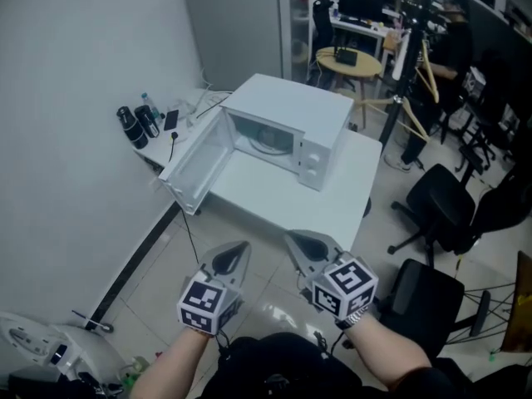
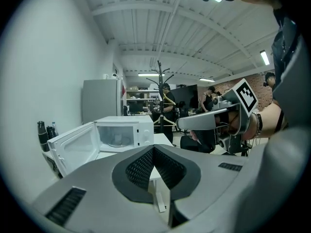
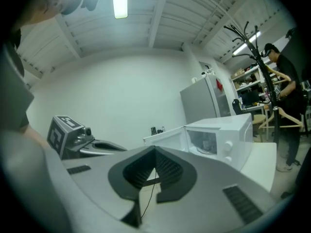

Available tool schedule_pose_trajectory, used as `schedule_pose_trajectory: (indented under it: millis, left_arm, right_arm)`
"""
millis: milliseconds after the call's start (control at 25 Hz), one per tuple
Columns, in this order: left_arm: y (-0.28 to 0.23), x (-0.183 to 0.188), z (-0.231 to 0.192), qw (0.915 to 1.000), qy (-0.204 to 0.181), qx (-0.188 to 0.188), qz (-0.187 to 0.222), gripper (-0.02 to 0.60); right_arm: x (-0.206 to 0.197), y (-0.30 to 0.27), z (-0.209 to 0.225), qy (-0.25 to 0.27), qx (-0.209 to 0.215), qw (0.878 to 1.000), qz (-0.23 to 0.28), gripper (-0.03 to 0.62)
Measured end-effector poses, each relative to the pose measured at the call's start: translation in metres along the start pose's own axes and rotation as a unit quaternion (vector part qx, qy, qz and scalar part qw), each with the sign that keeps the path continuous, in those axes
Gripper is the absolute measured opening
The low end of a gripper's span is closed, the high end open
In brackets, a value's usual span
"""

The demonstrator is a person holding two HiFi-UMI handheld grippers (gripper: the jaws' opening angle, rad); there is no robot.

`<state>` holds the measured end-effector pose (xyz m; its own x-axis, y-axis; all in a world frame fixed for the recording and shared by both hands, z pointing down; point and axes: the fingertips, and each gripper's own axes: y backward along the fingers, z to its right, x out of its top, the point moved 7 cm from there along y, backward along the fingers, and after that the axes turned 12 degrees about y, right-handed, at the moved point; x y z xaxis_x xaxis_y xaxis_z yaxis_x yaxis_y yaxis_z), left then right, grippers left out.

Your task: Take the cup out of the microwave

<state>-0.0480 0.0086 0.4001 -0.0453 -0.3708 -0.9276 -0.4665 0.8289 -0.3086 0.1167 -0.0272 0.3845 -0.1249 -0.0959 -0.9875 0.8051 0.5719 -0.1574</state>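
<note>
The white microwave stands on a white table, and its door hangs wide open to the left. A pale cup shows dimly inside the cavity, on the turntable; it also appears in the right gripper view. Both grippers are over the floor, well short of the table. My left gripper is shut and holds nothing, its pads meeting at the tip. My right gripper lies beside it, also shut and empty. Both point toward the microwave.
Dark bottles and a cable lie on a side surface left of the microwave. Black office chairs stand at the right. A round wooden table, a stand and a grey cabinet are behind.
</note>
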Motion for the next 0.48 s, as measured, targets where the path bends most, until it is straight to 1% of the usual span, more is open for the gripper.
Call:
schedule_pose_trajectory:
  millis: [200, 480]
  left_arm:
    - [-0.029, 0.011, -0.009, 1.0, -0.004, -0.009, 0.002, 0.0]
    - [-0.072, 0.026, -0.029, 0.9995, -0.006, -0.03, 0.007, 0.0]
  right_arm:
    - [0.0, -0.009, 0.021, 0.001, -0.006, 1.0, -0.004, 0.014]
    - [-0.002, -0.029, 0.052, 0.0, -0.029, 0.999, -0.016, 0.014]
